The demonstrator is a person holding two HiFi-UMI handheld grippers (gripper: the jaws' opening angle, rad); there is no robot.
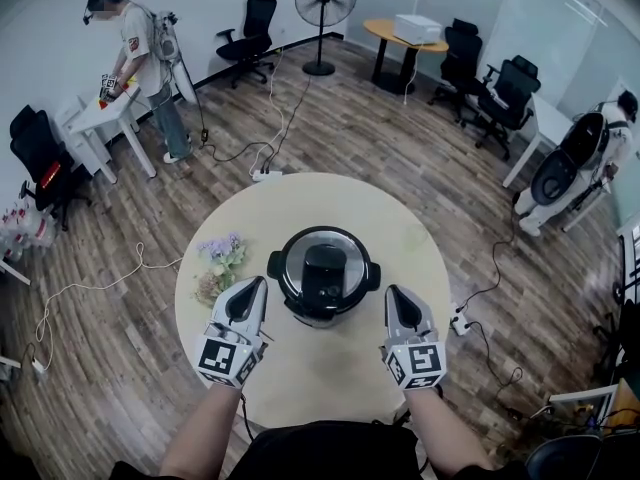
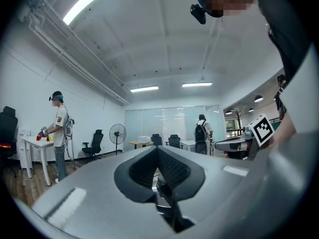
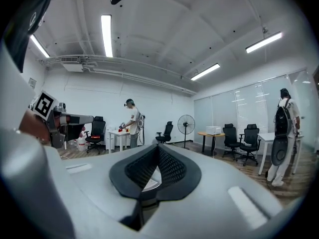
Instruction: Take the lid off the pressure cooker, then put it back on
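Observation:
The pressure cooker (image 1: 323,280) stands in the middle of the round table (image 1: 300,208), black and silver, with its lid (image 1: 324,266) on and the black handle on top. My left gripper (image 1: 259,286) is shut and empty just left of the cooker, clear of it. My right gripper (image 1: 392,294) is shut and empty just to its right, also apart from it. Both point level. In the left gripper view the left gripper (image 2: 158,152) shows closed jaws and the room beyond. The right gripper (image 3: 158,152) looks the same in its own view. Neither gripper view shows the cooker.
A small bunch of flowers (image 1: 221,264) lies on the table left of the cooker. Cables and a power strip (image 1: 266,175) lie on the wood floor. A person (image 1: 148,63) works at a white table at back left, another person (image 1: 590,158) at right. A fan (image 1: 325,8) and office chairs stand around.

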